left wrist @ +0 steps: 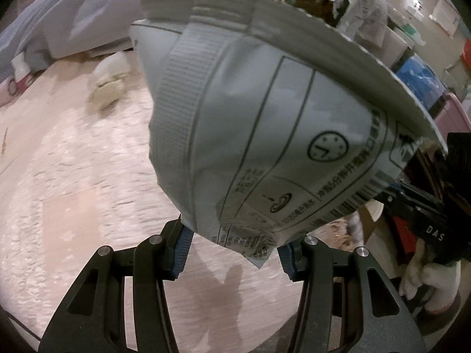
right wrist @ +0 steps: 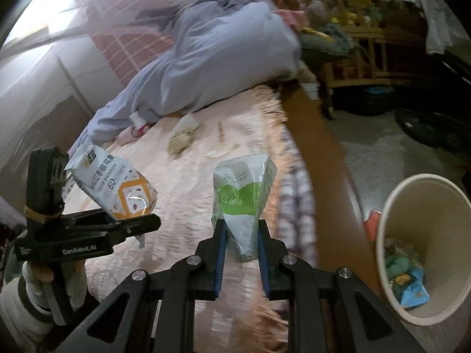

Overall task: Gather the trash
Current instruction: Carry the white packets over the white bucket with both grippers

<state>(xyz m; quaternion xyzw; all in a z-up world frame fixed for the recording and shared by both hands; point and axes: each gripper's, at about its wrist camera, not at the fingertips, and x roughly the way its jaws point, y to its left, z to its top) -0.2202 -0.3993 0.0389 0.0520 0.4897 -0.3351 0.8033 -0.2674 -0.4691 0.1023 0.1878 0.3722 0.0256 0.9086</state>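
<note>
While both tongs tilt downward, left tongs (left wrist: pixel 232 250) grip silver packet (left wrist: pixel 265 123); right tongs (right wrist: pixel 242 247) clamp green-white wrapper (right wrist: pixel 243 197).

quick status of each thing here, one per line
left gripper: shut on the white snack pouch
white snack pouch: held up above the bed, puffy
right gripper: shut on the green and white packet
green and white packet: crumpled, held upright
trash bin: open, some wrappers inside

Left gripper (left wrist: pixel 232 253) holding a white snack pouch (left wrist: pixel 265 123) above a pink bedspread (left wrist: pixel 73 176).
The blue pads are pinching the pouch's lower corner (printed back facing the camera); a gloved hand (left wrist: pixel 424 279) is gripping another black tool at right.
</note>
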